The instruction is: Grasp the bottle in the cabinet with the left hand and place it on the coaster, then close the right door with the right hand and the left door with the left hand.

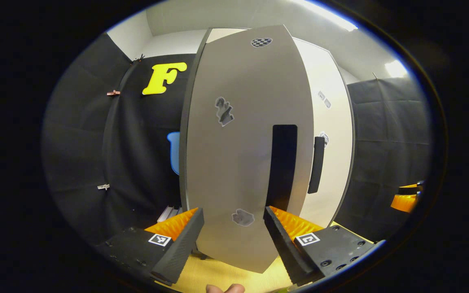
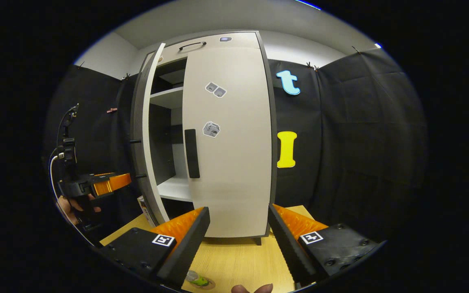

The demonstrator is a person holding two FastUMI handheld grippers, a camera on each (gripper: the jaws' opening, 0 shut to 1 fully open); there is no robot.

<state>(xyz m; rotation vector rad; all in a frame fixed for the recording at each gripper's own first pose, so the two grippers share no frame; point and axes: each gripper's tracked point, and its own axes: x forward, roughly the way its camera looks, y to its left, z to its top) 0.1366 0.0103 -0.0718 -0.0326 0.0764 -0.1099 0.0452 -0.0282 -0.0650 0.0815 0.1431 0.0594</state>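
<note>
Facing the pale grey left door (image 1: pixel 242 154), still ajar, the left gripper (image 1: pixel 233 236) is spread wide and empty, as is the right gripper (image 2: pixel 238 240). The clear green-labelled bottle (image 2: pixel 196 278) sits on the wooden table (image 2: pixel 238 260) at six o'clock; swinging the door too hard could make it bounce back open.

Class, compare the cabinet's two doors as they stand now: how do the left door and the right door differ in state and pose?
1. The right door sits shut, flush on the cabinet; the left door is swung out, baring shelves.
2. In the right gripper view the right door shows its face; the left door shows mostly its edge.
3. The left tongs sit close before the left door; the right tongs sit back from the right door.

Both are pale, stickered, with a dark vertical handle.
</note>
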